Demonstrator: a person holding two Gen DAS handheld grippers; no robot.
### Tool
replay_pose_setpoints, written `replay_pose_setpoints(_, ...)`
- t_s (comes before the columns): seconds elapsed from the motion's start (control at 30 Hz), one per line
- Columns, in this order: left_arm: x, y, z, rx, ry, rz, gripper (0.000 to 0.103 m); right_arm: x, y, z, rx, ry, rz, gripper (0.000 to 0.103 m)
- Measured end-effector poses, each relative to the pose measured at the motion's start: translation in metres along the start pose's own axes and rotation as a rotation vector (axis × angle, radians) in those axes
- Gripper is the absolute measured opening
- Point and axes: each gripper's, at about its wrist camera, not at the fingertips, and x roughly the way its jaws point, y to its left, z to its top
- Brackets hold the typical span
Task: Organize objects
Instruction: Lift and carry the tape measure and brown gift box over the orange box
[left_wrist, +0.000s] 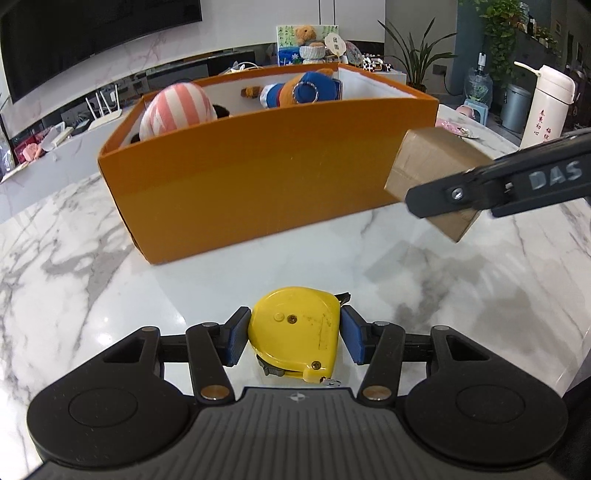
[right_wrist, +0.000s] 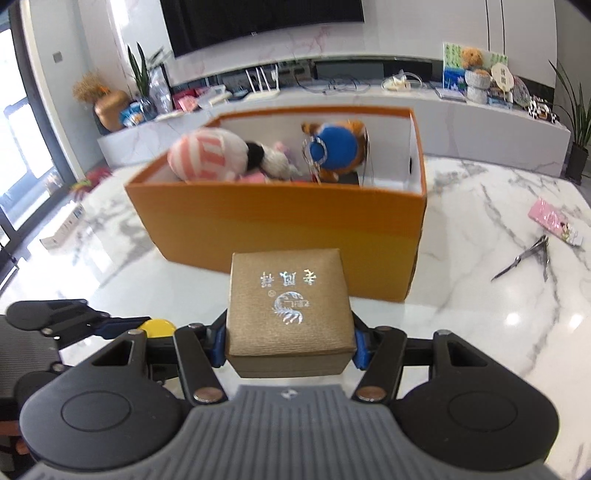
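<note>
Left gripper (left_wrist: 294, 334): clamped on tape measure (left_wrist: 295, 328), low over table (left_wrist: 110, 266) | Right gripper (right_wrist: 289, 341): grasping gift box (right_wrist: 290, 310), before orange bin (right_wrist: 280, 229) | Risk: box may clip bin's near wall, or land on stuffed toys (right_wrist: 210, 155).

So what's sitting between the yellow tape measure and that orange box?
Nothing: the left wrist view shows only bare marble table between the tape measure and the orange box.

Two plush toys (right_wrist: 207, 157), one tape measure (left_wrist: 295, 332)
</note>
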Motion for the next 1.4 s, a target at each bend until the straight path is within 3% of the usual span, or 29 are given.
replay_pose_setpoints(0.2,-0.018,0.007,0.013,-0.03,-0.052,0.005,0.061,-0.035,0.003,0.005,0.001,-0.087,0.049,0.062)
replay_pose_setpoints(0.37,-0.045,0.019,0.039,-0.078,-0.152,0.029,0.061,-0.07,0.007,0.02,-0.007,-0.194,0.057,0.062)
replay_pose_setpoints(0.5,-0.057,0.03,0.077,-0.103,-0.245,0.079,0.061,-0.082,0.004,0.053,0.016,-0.26,0.066,0.062)
replay_pose_setpoints(0.67,-0.048,0.051,0.128,-0.17,-0.304,0.068,0.061,-0.067,-0.005,0.098,0.055,-0.29,0.063,0.062)
replay_pose_setpoints(0.87,-0.005,0.064,0.167,-0.216,-0.315,0.054,0.061,-0.012,-0.019,0.114,0.134,-0.239,0.068,0.062)
replay_pose_setpoints(1.1,0.038,0.067,0.168,-0.271,-0.241,0.044,0.061,0.047,-0.032,0.111,0.174,-0.144,0.023,0.061)
replay_pose_setpoints(1.4,0.061,0.067,0.166,-0.266,-0.19,0.055,0.061,0.077,-0.033,0.108,0.138,-0.096,-0.009,0.061)
